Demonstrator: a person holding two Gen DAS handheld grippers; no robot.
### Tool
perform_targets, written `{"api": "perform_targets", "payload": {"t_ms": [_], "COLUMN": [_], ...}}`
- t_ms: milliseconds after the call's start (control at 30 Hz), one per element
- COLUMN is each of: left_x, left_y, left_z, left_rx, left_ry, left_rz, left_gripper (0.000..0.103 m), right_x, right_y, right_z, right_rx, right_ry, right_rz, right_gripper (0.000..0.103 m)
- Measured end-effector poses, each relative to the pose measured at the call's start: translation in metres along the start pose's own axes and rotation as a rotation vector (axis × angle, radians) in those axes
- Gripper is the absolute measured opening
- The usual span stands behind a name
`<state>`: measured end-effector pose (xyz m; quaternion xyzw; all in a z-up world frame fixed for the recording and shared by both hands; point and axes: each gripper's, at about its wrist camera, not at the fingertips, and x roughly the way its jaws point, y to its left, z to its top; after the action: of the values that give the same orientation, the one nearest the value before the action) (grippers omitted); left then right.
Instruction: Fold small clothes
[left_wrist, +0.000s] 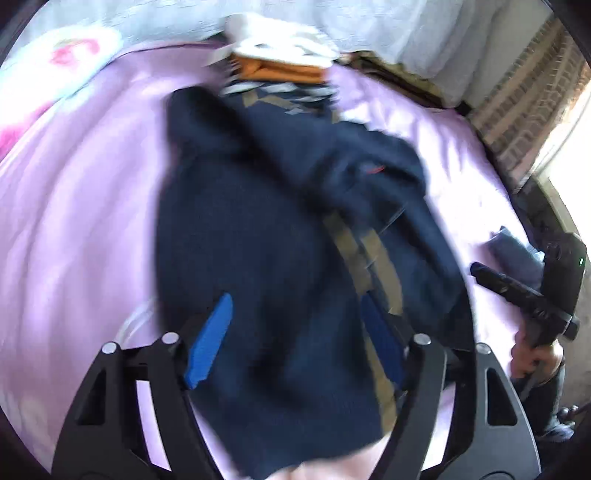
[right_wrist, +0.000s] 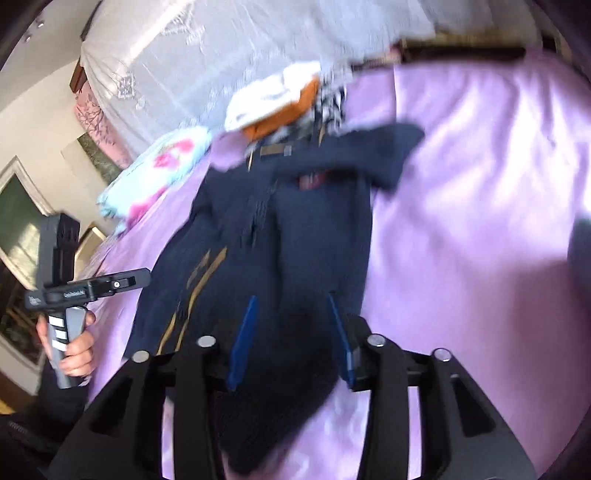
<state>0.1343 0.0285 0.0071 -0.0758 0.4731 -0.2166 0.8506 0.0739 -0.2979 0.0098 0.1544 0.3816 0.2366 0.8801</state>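
While 2 grippers gape — left gripper (left_wrist: 295, 339) | right gripper (right_wrist: 291, 336) | above navy sweater (left_wrist: 266, 221).

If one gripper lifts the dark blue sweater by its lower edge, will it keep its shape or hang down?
Probably it hangs down: the navy sweater is a soft knit that lies in loose folds on the purple bedsheet. It looks thick, so likely rather heavy for a small garment. The sheet looks smooth, so a push may slide the sweater and bunch it up.

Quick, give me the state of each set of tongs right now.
Left tongs: open, over the navy garment, holding nothing.
Right tongs: open, over the same garment, holding nothing.
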Motion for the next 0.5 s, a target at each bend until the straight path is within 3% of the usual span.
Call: {"api": "perform_targets", "payload": {"t_ms": [100, 200, 267, 333, 367, 400, 500], "left_x": [0.031, 0.074, 0.107, 0.107, 0.104, 0.099, 0.08], "left_y": [-0.014, -0.009, 0.007, 0.007, 0.004, 0.001, 0.007], "left_z": [0.035, 0.069, 0.082, 0.086, 0.087, 0.087, 0.09], "left_rx": [-0.045, -0.104, -0.209, -0.244, -0.23, -0.203, -0.135], "left_ry": [0.036, 0.058, 0.11, 0.071, 0.048, 0.029, 0.028], "left_rz": [-0.028, 0.057, 0.058, 0.033, 0.015, -0.004, -0.022], "left_gripper": [0.077, 0.081, 0.083, 0.085, 0.064, 0.026, 0.003], "right_x": [0.016, 0.03, 0.031, 0.031, 0.029, 0.026, 0.023], "right_y": [-0.003, -0.012, -0.018, -0.016, -0.017, -0.016, -0.012], "right_z": [0.003, -0.006, -0.01, -0.01, -0.009, -0.007, 0.002], "right_rx": [0.047, 0.086, 0.101, 0.104, 0.1, 0.091, 0.041], "right_ry": [-0.042, -0.023, -0.017, -0.032, -0.046, -0.058, -0.075], "right_rz": [-0.009, 0.025, 0.033, 0.044, 0.04, 0.032, -0.016], "right_gripper": [0.059, 0.059, 0.059, 0.059, 0.059, 0.058, 0.058]}}
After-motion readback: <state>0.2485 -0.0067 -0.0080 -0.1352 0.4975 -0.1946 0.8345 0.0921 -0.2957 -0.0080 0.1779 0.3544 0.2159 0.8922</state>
